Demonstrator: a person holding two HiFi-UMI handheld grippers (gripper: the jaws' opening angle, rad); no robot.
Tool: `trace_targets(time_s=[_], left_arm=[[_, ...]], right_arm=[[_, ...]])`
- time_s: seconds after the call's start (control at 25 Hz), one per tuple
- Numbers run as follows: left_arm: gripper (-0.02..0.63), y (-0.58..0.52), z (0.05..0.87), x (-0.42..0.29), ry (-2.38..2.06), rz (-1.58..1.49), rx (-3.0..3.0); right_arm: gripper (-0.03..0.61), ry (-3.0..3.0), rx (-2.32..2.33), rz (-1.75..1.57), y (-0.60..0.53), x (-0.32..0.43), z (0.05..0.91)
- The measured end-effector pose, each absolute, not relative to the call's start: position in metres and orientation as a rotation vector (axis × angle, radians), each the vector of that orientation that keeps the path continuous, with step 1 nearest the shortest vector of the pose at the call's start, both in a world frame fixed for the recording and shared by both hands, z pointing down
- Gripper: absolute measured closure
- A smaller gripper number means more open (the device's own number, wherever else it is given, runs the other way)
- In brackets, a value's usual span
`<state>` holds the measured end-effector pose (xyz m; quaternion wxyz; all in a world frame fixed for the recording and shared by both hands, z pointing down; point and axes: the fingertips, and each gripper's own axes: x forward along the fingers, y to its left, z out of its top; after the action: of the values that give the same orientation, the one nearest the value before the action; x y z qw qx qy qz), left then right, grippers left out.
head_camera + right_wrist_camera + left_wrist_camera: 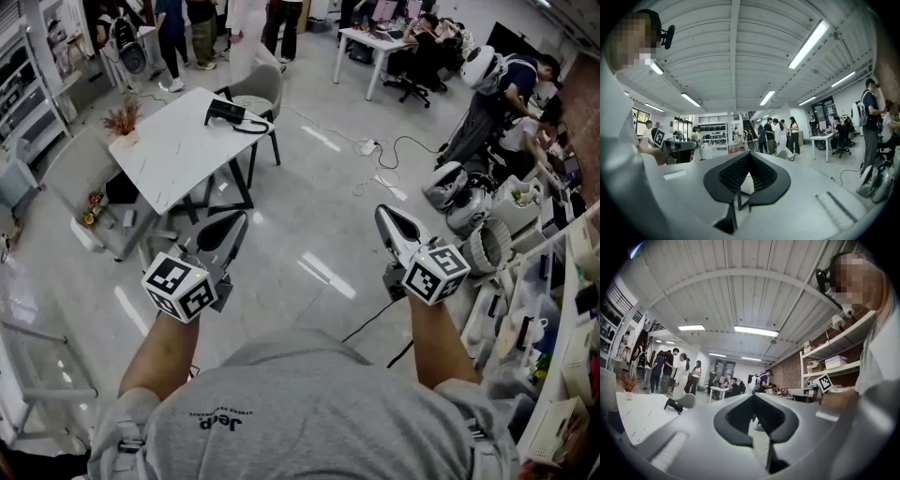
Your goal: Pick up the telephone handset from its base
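The black telephone (230,114), handset lying on its base, sits near the far edge of a white table (169,150) well ahead of me. In the left gripper view the telephone (675,405) shows small at the left on the table (637,418). My left gripper (236,221) is held level over the floor, short of the table's near corner; its jaws are shut with nothing between them. My right gripper (382,214) hangs level to the right, its tips (749,153) meeting, also empty. Both are far from the telephone.
A grey chair (255,89) stands behind the table and a dried plant (122,120) stands on its left corner. Cables (375,155) trail across the floor. Cluttered shelves (562,309) line the right side. Several people stand or sit at the back.
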<state>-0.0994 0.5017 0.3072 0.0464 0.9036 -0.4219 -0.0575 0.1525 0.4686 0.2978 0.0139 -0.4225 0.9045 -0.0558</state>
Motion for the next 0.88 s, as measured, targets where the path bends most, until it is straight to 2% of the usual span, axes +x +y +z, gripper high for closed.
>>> trace_targets(time_s=[0.2, 0.24, 0.28, 0.32, 0.4, 0.88], left_arm=[[0.56, 0.495, 0.307, -0.09, -1.281, -0.192, 2.761], [0.5, 0.494, 0.307, -0.085, -1.266, -0.182, 2.773], [0.276, 0.493, 0.307, -0.079, -1.257, -0.167, 2.787], [0.202, 0.492, 0.306, -0.073, -1.26, -0.152, 2.799], [0.181, 0.491, 0.303, -0.062, -1.277, -0.144, 2.807], [0.181, 0.481, 0.305, 0.001, -1.362, -0.162, 2.761]], right_arm=[[0.574, 2.807, -1.3, -0.164, 0.467, 0.161, 0.296], [0.575, 2.808, -1.294, -0.164, 0.466, 0.164, 0.296], [0.575, 2.811, -1.288, -0.163, 0.466, 0.168, 0.295], [0.574, 2.814, -1.281, -0.162, 0.466, 0.172, 0.294], [0.574, 2.821, -1.267, -0.162, 0.467, 0.181, 0.292], [0.574, 2.856, -1.206, -0.161, 0.452, 0.247, 0.299]])
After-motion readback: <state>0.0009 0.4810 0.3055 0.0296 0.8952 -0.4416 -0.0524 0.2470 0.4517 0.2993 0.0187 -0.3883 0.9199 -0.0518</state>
